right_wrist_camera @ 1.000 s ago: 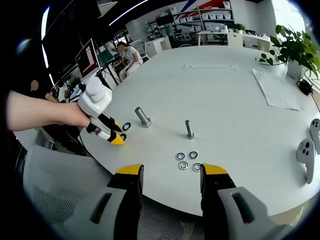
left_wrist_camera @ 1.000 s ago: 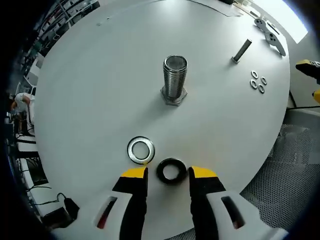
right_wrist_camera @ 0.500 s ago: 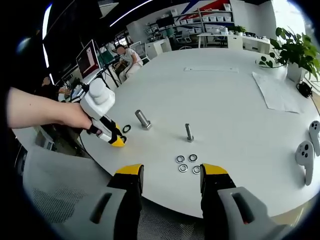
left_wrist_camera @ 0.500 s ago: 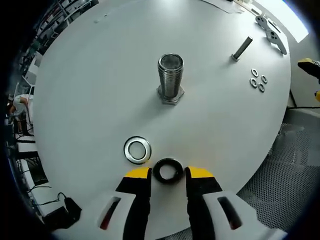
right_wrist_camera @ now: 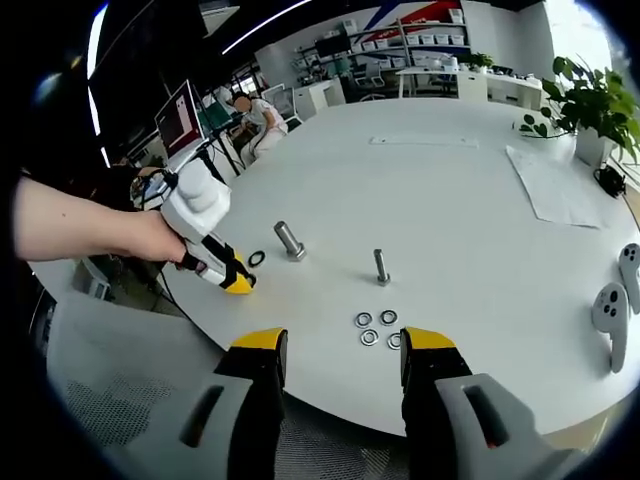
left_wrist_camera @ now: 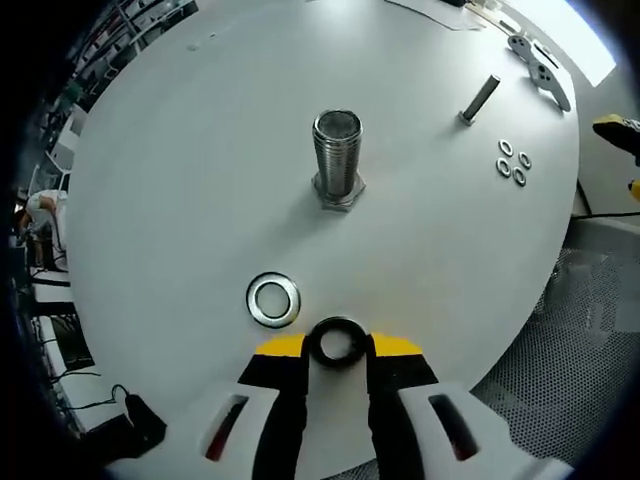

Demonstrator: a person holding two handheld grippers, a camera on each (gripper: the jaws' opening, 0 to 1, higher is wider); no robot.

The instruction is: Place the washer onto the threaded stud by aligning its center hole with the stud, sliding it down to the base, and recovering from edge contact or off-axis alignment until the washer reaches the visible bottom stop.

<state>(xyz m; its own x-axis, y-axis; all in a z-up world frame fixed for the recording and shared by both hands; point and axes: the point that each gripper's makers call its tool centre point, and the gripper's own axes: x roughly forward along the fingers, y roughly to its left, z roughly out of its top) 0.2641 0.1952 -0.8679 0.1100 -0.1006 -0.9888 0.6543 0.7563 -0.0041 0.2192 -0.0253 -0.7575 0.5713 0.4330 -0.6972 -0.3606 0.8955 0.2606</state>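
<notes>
The left gripper [left_wrist_camera: 336, 346] has closed in around the black washer [left_wrist_camera: 336, 341], seemingly pinching it now, well short of the threaded stud [left_wrist_camera: 337, 158]; lifting comes next. The right gripper [right_wrist_camera: 335, 352] hangs spread, empty.

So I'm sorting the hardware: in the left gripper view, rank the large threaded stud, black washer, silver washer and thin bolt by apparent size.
1. Large threaded stud
2. Silver washer and black washer: alike, unranked
3. Thin bolt, though it lies farther away

Washer [left_wrist_camera: 337, 341] between left gripper [left_wrist_camera: 337, 348] jaws on table [left_wrist_camera: 200, 150]; second washer [left_wrist_camera: 273, 300] just beside, threaded stud [left_wrist_camera: 337, 158] beyond.
</notes>
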